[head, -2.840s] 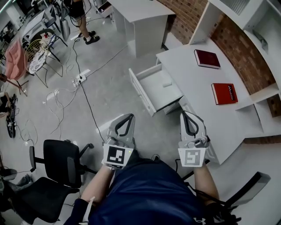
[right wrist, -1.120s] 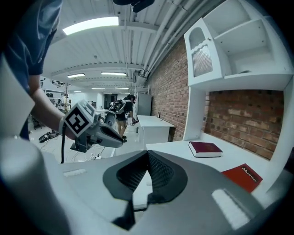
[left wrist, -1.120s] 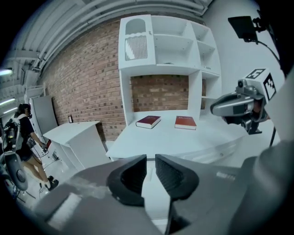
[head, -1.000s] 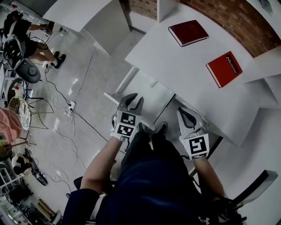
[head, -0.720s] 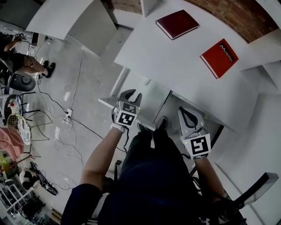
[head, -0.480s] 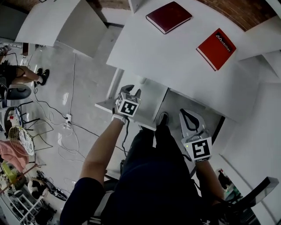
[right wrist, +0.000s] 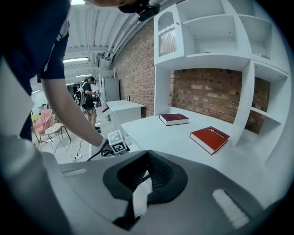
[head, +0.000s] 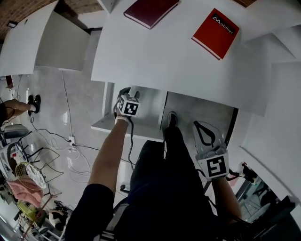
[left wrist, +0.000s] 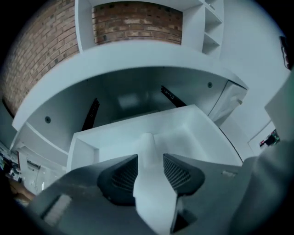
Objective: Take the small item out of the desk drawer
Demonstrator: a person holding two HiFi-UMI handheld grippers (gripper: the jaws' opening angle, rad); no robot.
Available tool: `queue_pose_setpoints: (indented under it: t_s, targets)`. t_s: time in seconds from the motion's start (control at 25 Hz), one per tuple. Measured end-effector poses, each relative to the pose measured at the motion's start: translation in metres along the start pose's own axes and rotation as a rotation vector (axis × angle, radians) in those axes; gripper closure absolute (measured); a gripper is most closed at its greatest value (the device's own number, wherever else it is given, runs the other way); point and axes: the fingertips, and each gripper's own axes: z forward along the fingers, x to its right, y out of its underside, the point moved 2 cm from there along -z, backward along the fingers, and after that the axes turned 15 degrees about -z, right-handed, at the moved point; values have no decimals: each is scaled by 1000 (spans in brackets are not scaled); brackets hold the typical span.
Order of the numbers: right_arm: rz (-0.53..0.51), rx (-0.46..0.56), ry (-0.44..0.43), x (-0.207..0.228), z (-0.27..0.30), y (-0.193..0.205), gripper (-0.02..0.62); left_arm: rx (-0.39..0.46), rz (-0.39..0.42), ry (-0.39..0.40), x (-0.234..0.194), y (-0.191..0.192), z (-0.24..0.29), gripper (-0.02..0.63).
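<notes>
Small white item (left wrist: 146,141) stands in the open drawer (left wrist: 85,148), right between the jaws of the left gripper (left wrist: 150,158). Those jaws are a narrow way apart, one on each side of it. The left pad is close against it and a sliver of space shows at the right pad.

From where I stand the white desk (head: 178,56) is the biggest thing, filling 12 o'clock in the head view. A brick wall (right wrist: 206,92) and a white shelf unit (right wrist: 216,36) rise behind it. A second white desk (head: 28,47) sits off at 10 o'clock, with cables (head: 70,141) trailing over the floor at 9 o'clock.

The drawer (head: 106,124) is pulled out from under the desk's front edge, toward the person. The person's left arm reaches into it, with the left gripper (head: 127,92) at about 11 o'clock from the person's lap.

Two books lie flat on the desktop, well apart from each other. The red book (head: 215,27) is at 1 o'clock and the dark red book (head: 150,10) is at 12 o'clock.

The right gripper (head: 201,124) hangs at 4 o'clock, below the desk edge and beside the person's leg. Its jaws are drawn together (right wrist: 148,158) and point up toward the desktop.
</notes>
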Motion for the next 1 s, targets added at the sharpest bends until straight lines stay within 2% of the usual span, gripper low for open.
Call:
queue_pose_setpoints:
  t_s: [0.36,0.48,0.56,0.68,0.84,1.0]
  targets:
    - [54,-84,4,-13,-9,40,594,-76,-70,-7,-4,21,62,425]
    - [66,-117,3,-16,-11,51,592,-116,-81,1,-2,23,71,425]
    - [74,-122,1,-16,-10,54,592,-148,-88,-9,-2,26,72,460]
    - [65,-113,-19,-18,-7,51,594,-172,-115,5,2,28,63,466]
    - [30,-77,-58,-19,8,34,594,-197,-70,26,2,29,44,466]
    - [-4,-30,-90,-21,19,14,594,-254,-19,87,0,38,19,466]
